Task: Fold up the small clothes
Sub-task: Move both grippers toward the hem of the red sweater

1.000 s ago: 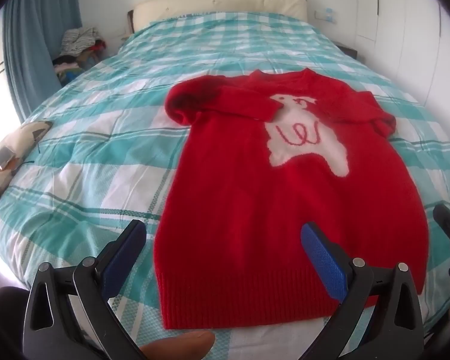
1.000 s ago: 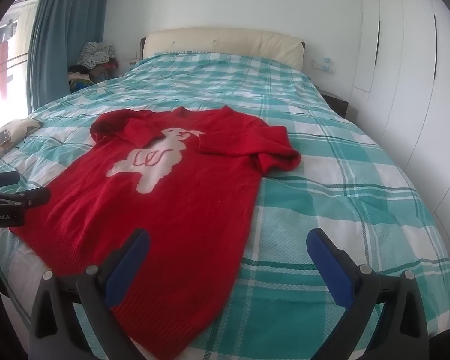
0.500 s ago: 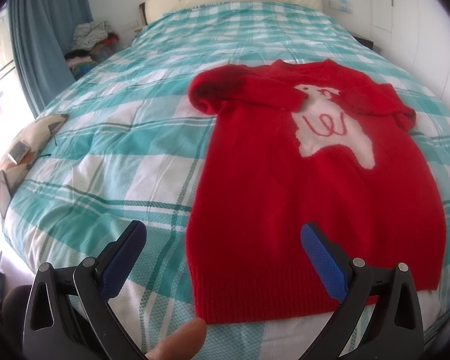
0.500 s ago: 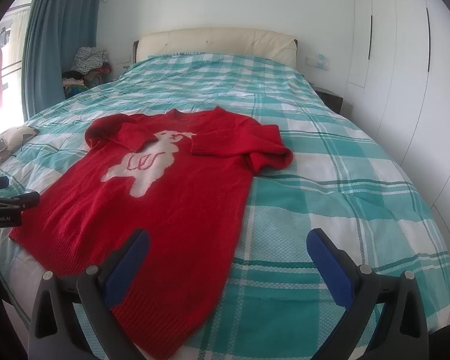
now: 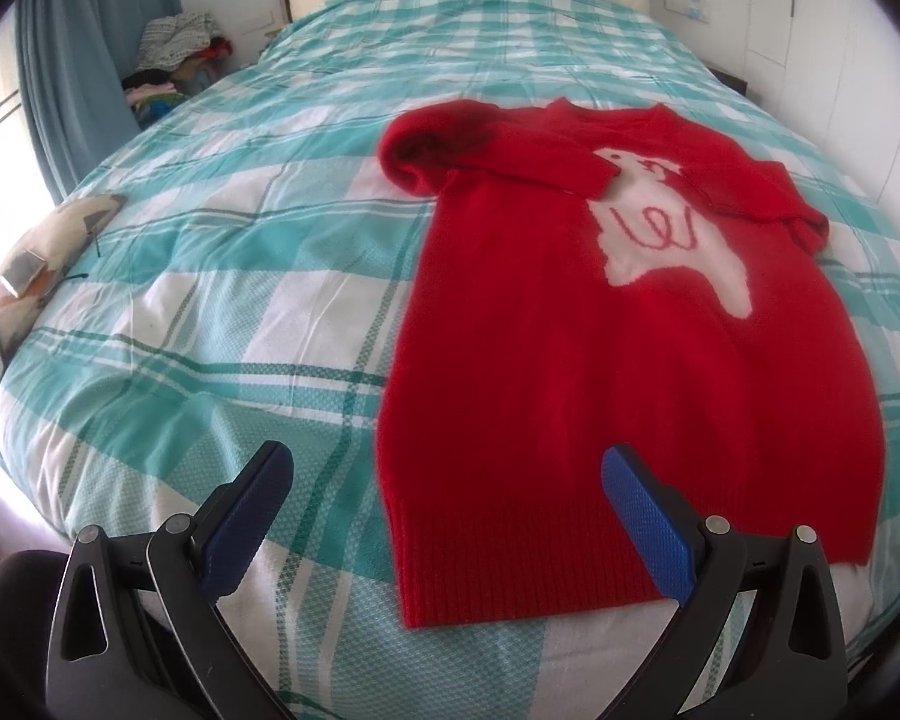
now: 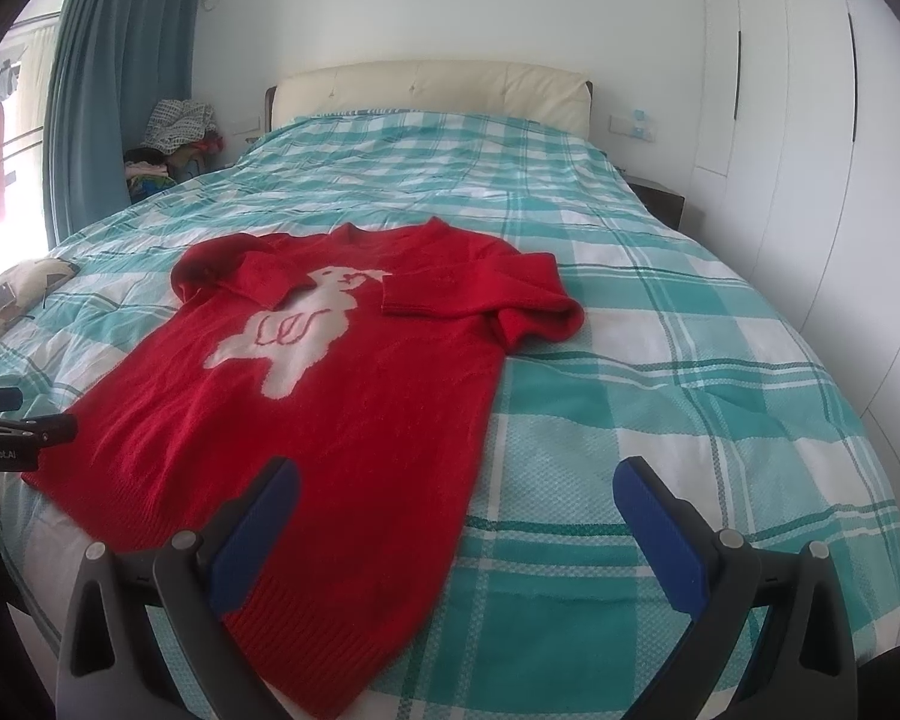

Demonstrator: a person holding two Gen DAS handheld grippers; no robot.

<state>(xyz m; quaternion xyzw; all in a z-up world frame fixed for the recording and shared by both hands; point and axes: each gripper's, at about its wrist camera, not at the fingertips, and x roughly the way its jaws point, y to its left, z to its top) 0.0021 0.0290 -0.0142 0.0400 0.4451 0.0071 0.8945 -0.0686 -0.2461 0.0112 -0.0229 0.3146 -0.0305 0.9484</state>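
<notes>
A small red knitted sweater [image 5: 618, 360] with a white animal figure on its chest lies flat on the bed, both sleeves folded in across the top. Its ribbed hem faces me. My left gripper [image 5: 444, 480] hangs open above the hem's left corner, holding nothing. The same sweater [image 6: 330, 396] fills the left half of the right wrist view. My right gripper [image 6: 456, 498] is open and empty above the hem's right corner. The left gripper's tip [image 6: 24, 426] shows at that view's left edge.
The bed [image 5: 222, 276] has a teal and white checked cover and a cream headboard [image 6: 432, 84]. A patterned cushion [image 5: 36, 264] lies at the bed's left edge. A clothes pile [image 6: 174, 138] sits by the blue curtain [image 6: 120, 72]. White wardrobes [image 6: 810, 120] stand to the right.
The left gripper has shifted left, so the sweater sits further right in its view. The right gripper view has lifted slightly. Both stay open; the sweater has not moved.
</notes>
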